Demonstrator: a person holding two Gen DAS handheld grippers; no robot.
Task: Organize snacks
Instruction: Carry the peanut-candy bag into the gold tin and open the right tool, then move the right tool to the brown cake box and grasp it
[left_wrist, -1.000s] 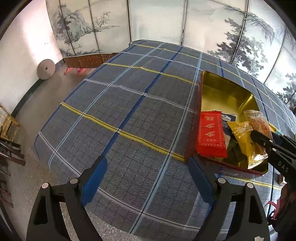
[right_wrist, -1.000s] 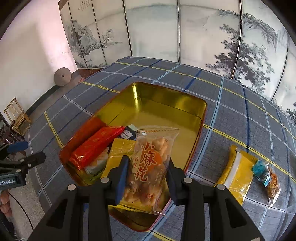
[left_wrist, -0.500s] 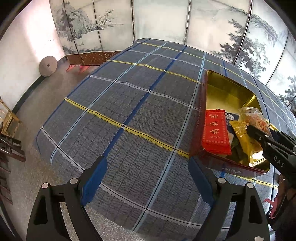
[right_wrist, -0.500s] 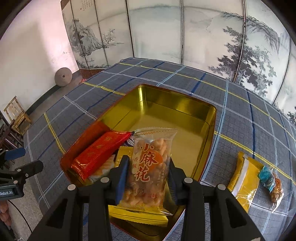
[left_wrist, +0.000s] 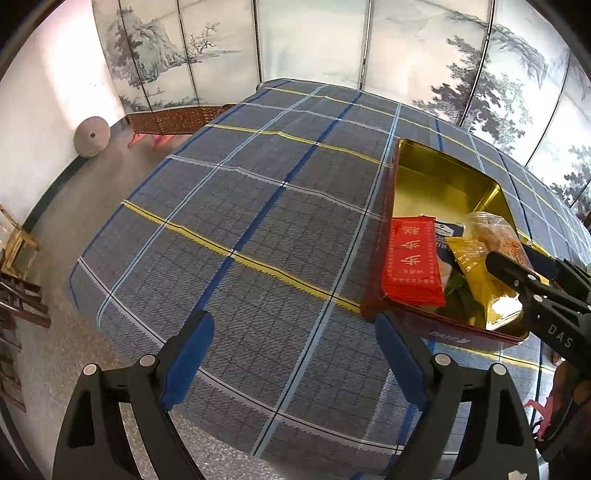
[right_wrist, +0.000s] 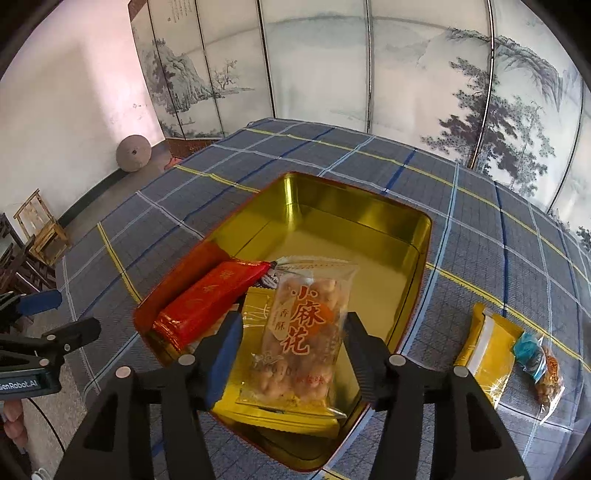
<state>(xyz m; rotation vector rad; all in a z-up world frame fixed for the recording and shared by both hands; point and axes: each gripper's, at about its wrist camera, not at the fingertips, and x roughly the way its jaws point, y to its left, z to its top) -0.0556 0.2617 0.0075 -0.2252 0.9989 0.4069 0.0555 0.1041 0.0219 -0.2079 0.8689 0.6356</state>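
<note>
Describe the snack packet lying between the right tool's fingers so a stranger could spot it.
Find the gold tin on the checked tablecloth. At its near end a clear packet lies on a yellow packet. Unlike the red packet beside it, it shows pale twists and orange characters.

The right claw is opening around a clear fried-twist snack packet. The packet lies over yellow packets inside the gold tin.

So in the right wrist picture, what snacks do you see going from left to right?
Red pack → clear twist-snack bag → yellow pack on the cloth → small blue-and-orange bag.
</note>
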